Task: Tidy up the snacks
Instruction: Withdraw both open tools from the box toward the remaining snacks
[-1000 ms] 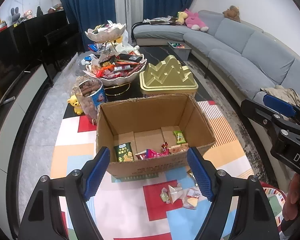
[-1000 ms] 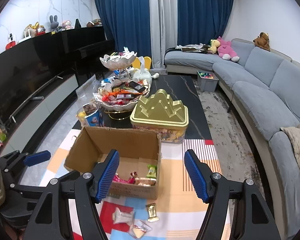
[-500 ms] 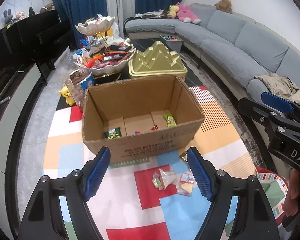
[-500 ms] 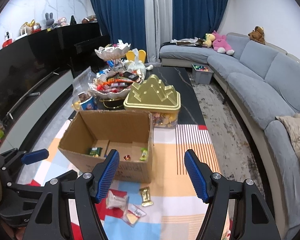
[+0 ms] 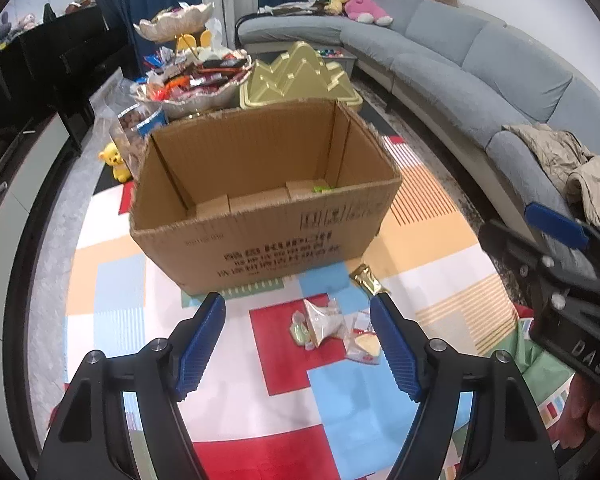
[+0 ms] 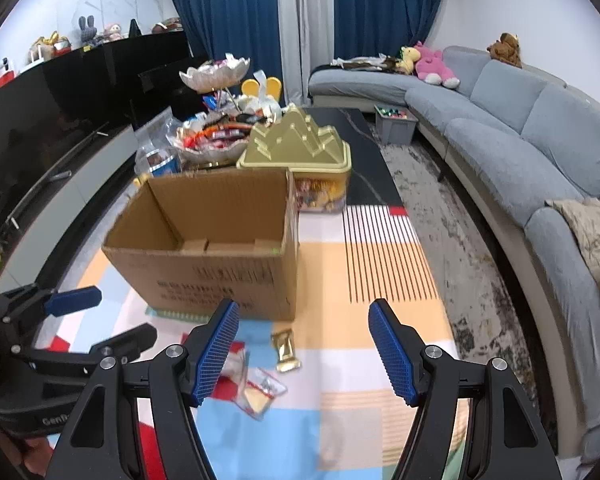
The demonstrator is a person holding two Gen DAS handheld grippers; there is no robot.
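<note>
Holding both grippers above mat [image 5: 360, 396], I see left gripper [image 5: 298, 344] spread, jaws just closing a little, nothing pinched. Right gripper [image 6: 304, 346] spread, empty. Snack packets [image 5: 334, 330] lie on mat just before box [image 5: 260, 208]; gold packet [image 6: 286, 350] beside them.

My right gripper [image 6: 304, 342] stands open above the colourful mat [image 6: 352, 412]. A gold snack packet [image 6: 286, 350] lies just before the cardboard box [image 6: 216, 252], clear packets [image 6: 256, 390] beside it.
</note>
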